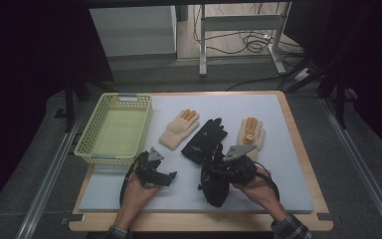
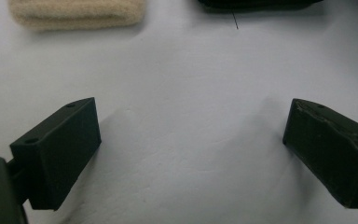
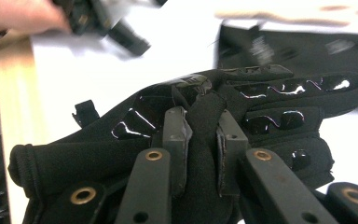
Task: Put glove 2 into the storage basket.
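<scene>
My right gripper [image 1: 210,174] [image 3: 204,135] is shut on a black glove [image 1: 217,191] [image 3: 279,93]. Its pads pinch a fold of the fabric near the middle, and the glove hangs just above the white mat [image 1: 288,169]. My left gripper [image 1: 170,177] [image 2: 191,149] rests low over the mat at front left, jaws wide open with nothing between them. On the mat beyond lie a beige glove [image 1: 179,128], a second black glove [image 1: 205,140] and another beige glove [image 1: 251,132]. The left gripper view has the beige cuff [image 2: 77,11] at its top edge.
A yellow mesh basket [image 1: 104,158] stands at the left edge of the mat, with nothing in it. The mat lies on a wooden table [image 1: 303,149]. Behind the table are metal stand legs and cables on the floor.
</scene>
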